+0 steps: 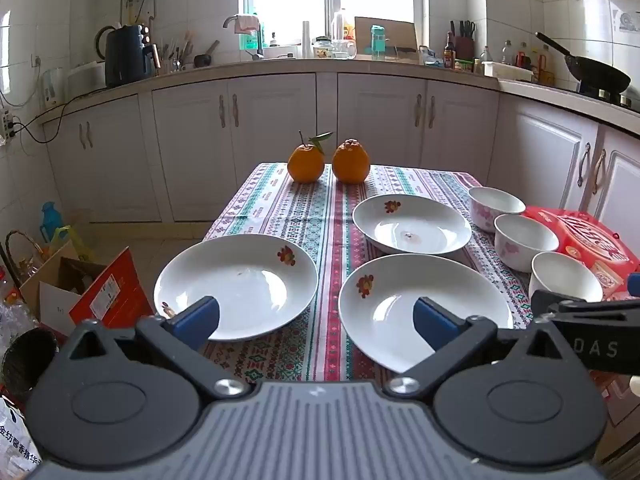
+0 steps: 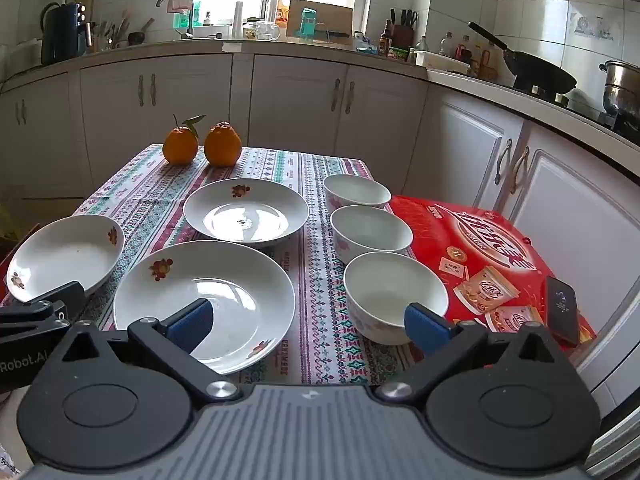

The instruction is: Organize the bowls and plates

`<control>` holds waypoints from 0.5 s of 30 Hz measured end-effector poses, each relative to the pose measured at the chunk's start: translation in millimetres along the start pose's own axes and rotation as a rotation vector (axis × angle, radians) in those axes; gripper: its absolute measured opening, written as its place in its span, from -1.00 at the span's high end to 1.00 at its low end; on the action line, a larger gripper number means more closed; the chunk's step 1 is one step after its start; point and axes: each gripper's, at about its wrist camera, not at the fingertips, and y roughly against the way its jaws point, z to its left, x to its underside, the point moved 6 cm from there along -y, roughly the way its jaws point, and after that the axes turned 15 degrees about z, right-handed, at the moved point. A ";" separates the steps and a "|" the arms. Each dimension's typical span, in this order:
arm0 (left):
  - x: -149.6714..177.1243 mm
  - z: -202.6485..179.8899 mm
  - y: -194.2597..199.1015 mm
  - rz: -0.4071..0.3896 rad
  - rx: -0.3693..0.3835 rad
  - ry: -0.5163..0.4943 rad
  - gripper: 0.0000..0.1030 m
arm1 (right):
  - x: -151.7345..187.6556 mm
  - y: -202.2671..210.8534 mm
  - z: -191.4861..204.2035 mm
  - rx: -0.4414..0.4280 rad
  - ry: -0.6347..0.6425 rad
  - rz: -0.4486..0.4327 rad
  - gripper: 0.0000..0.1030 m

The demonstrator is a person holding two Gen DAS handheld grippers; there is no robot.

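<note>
Three white plates with a small fruit print lie on the patterned tablecloth: a left plate (image 1: 236, 284) (image 2: 64, 256), a near middle plate (image 1: 420, 304) (image 2: 204, 300) and a far plate (image 1: 412, 224) (image 2: 246, 212). Three white bowls with pink flowers stand in a row at the right: far (image 1: 496, 206) (image 2: 356, 192), middle (image 1: 526, 240) (image 2: 370, 230), near (image 1: 566, 276) (image 2: 394, 294). My left gripper (image 1: 316, 320) is open and empty, above the near table edge between the left and near plates. My right gripper (image 2: 308, 320) is open and empty, between the near plate and near bowl.
Two oranges (image 1: 328, 162) (image 2: 202, 144) sit at the table's far edge. A red snack box (image 2: 492, 256) lies at the right with a dark phone (image 2: 562, 308) on it. Kitchen cabinets and a counter run behind. Cardboard boxes (image 1: 80, 292) stand on the floor at left.
</note>
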 end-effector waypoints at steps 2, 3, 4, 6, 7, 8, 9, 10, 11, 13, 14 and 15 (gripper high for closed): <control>0.0 -0.4 0.6 -0.002 0.003 0.001 -0.99 | 0.1 0.5 -0.1 -0.004 -0.001 -0.001 -1.00; 0.0 -0.8 0.7 -0.003 0.002 0.000 -0.99 | 0.1 0.4 -0.1 -0.006 -0.001 -0.001 -1.00; 0.1 -1.3 0.7 -0.003 0.003 0.000 -0.99 | 0.1 0.1 0.0 -0.007 -0.002 0.000 -1.00; 0.2 -2.2 0.9 -0.002 0.003 0.001 -0.99 | -0.1 -0.3 0.3 -0.009 -0.001 -0.001 -1.00; 0.2 -2.8 0.9 -0.002 0.003 0.001 -0.99 | -0.3 -0.6 0.5 -0.010 -0.001 -0.001 -1.00; 0.1 -3.4 1.0 -0.002 0.004 0.001 -0.99 | 0.9 2.7 -0.3 -0.002 -0.003 -0.008 -1.00; -2.1 -1.3 3.3 -0.005 0.005 0.003 -0.99 | 1.0 1.0 -1.3 -0.001 -0.003 -0.009 -1.00; -2.3 -1.8 3.9 -0.005 0.005 0.004 -0.99 | 0.9 0.4 -1.0 0.000 -0.002 -0.009 -1.00; -2.6 -2.4 4.4 -0.005 0.006 0.003 -0.99 | 0.7 -0.2 -0.7 0.001 -0.001 -0.010 -1.00; -3.1 -3.6 5.4 -0.004 0.006 0.004 -0.99 | 0.2 -1.7 0.0 0.003 0.000 -0.009 -1.00; -2.8 -4.0 6.0 -0.004 0.007 0.004 -0.99 | 0.0 -2.6 0.4 0.003 -0.001 -0.009 -1.00; -0.5 -3.1 6.2 -0.004 0.009 0.003 -0.99 | -0.6 -0.6 -0.8 0.002 -0.003 -0.008 -1.00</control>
